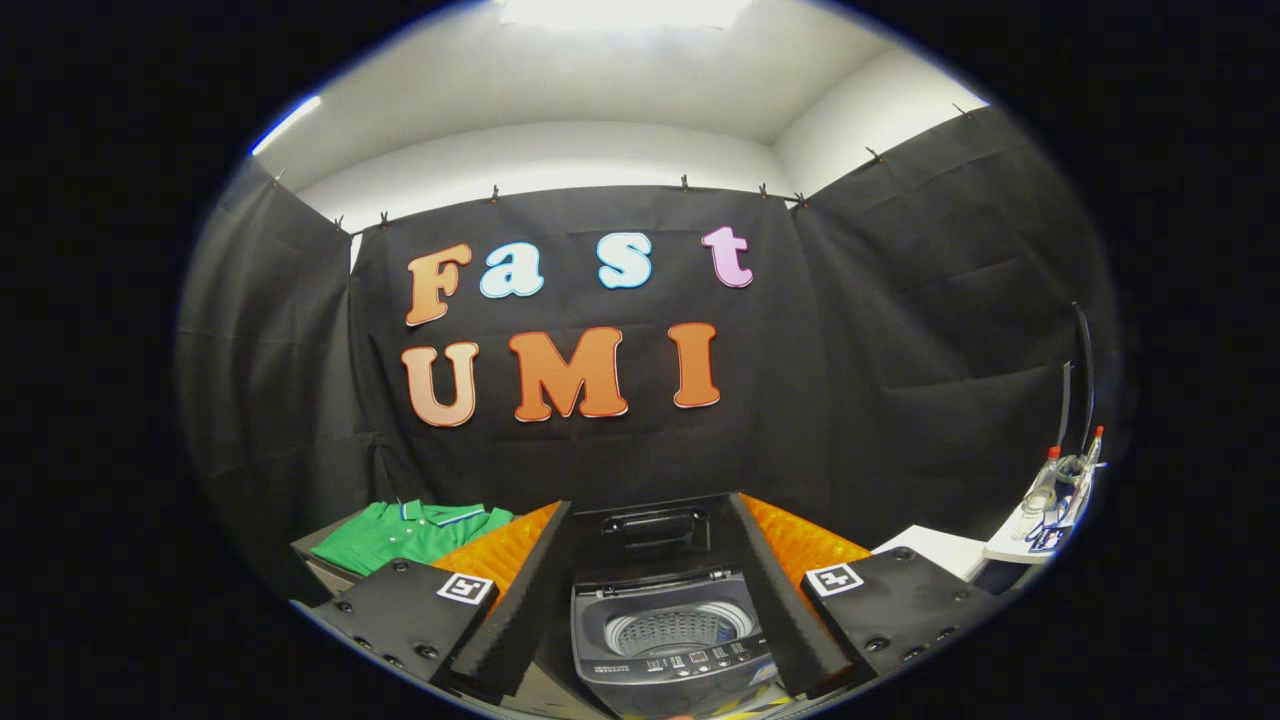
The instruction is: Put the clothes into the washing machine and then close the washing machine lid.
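A small grey top-loading washing machine stands straight ahead, seen between my two fingers. Its dark lid is raised upright at the back, and the perforated drum looks bare inside. A folded green polo shirt lies on a raised surface to the left, beyond my left finger. My gripper is open, its black foam-padded fingers spread wide on either side of the machine, holding nothing. It hovers in front of and slightly above the machine.
A white table sits to the right beyond my right finger. Farther right a small stand carries bottles with red caps and hoses. Black cloth walls close off the back and both sides.
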A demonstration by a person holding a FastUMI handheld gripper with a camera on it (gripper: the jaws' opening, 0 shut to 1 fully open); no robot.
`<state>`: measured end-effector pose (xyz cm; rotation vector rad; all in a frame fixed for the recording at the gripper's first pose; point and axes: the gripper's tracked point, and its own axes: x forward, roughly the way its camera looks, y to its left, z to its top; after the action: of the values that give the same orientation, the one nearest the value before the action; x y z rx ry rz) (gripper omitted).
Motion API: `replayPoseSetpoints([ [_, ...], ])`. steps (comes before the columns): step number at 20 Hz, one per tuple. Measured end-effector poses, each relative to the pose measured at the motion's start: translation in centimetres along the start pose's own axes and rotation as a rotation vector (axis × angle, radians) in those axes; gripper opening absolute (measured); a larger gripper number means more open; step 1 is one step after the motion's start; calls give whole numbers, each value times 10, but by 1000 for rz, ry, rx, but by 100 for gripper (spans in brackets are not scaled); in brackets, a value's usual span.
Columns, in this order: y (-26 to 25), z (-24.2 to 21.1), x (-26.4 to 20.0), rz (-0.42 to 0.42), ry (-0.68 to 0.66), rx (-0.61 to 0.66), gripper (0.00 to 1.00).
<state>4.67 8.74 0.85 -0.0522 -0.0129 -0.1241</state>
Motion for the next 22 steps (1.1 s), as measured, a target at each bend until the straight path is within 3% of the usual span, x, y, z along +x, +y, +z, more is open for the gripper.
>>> replayPoseSetpoints([
  [4, 33, 0, 11, 18, 3, -30, 98],
  [6, 56, 4, 16, 46, -1, -5, 98],
  [9, 82, -2, 27, 24, 34, 61, 98],
  [14, 173, -10, 66, 191, 109, 177, 98],
  [22, 319, -70, 131, 349, 278, 78, 98],
])
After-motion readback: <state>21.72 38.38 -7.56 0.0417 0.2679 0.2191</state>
